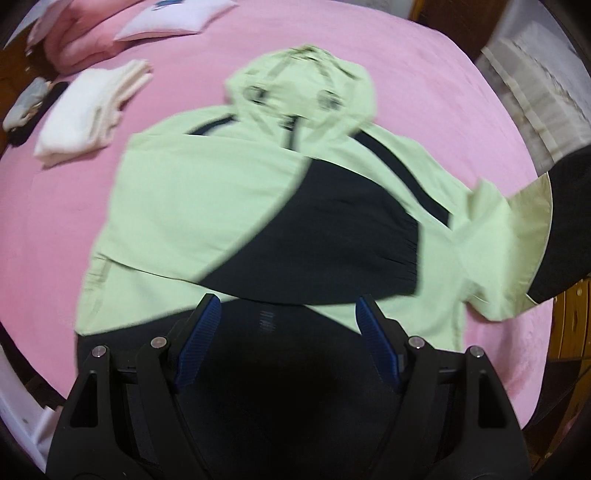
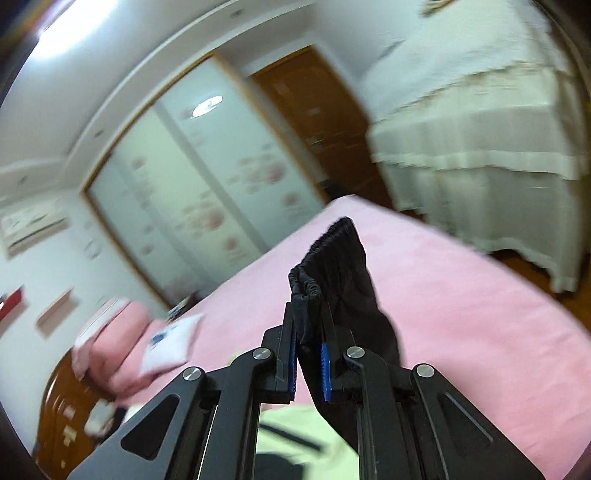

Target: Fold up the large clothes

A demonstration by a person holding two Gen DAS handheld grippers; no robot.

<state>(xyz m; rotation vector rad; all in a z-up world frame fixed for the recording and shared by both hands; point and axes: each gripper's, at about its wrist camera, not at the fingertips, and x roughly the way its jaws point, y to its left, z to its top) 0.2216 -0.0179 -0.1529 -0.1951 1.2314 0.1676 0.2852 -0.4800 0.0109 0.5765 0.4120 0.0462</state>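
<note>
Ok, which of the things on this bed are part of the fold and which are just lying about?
In the job:
- green and black hooded jacket
- its black elastic cuff, clamped in the right gripper
- left gripper, jaws apart over the jacket

Lying about:
- folded white clothes
- pink folded stack
- white pillow

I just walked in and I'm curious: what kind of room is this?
Most likely a bedroom: a bed with a pink cover, a wardrobe with sliding doors, and a pillow at the bed's far end.
</note>
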